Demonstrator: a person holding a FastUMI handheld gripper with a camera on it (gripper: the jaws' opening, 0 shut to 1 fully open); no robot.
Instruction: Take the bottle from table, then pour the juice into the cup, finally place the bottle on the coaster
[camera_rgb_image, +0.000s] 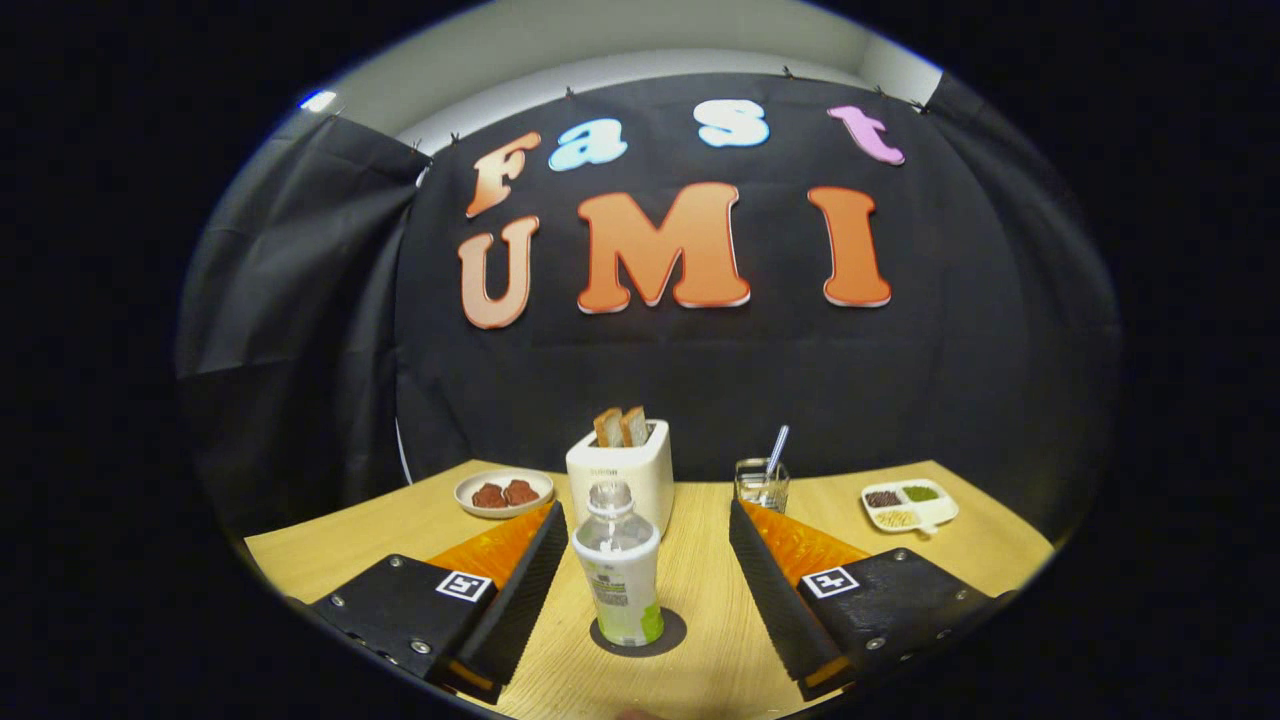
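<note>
**Bottle upright on the coaster, fingers spread wide around it**

From my end, the gripper (645, 590) stands wide apart, one finger to each side of the bottle (620, 575), and neither one touches it; I have nothing in hold. The bottle stands upright on the dark round coaster (672, 632) between the fingers, capped, with a little pale green juice at the bottom (most of the clear body above the label looks empty).

Beyond the fingers on the wooden table (700, 590) I count four more containers. One cream toaster (622, 475) sits just behind the bottle with two slices of toast (622, 427) poking out of its slot. One glass cup (762, 485) stands beyond the right finger, with one stirrer or straw (777, 448) leaning in it; I cannot tell how much liquid it holds. One small round plate (503, 492), beyond the left finger, carries two reddish-brown pieces of food. One white divided dish (910, 505), far right, has three compartments: dark bits, green bits and pale bits, one sort in each.
</note>
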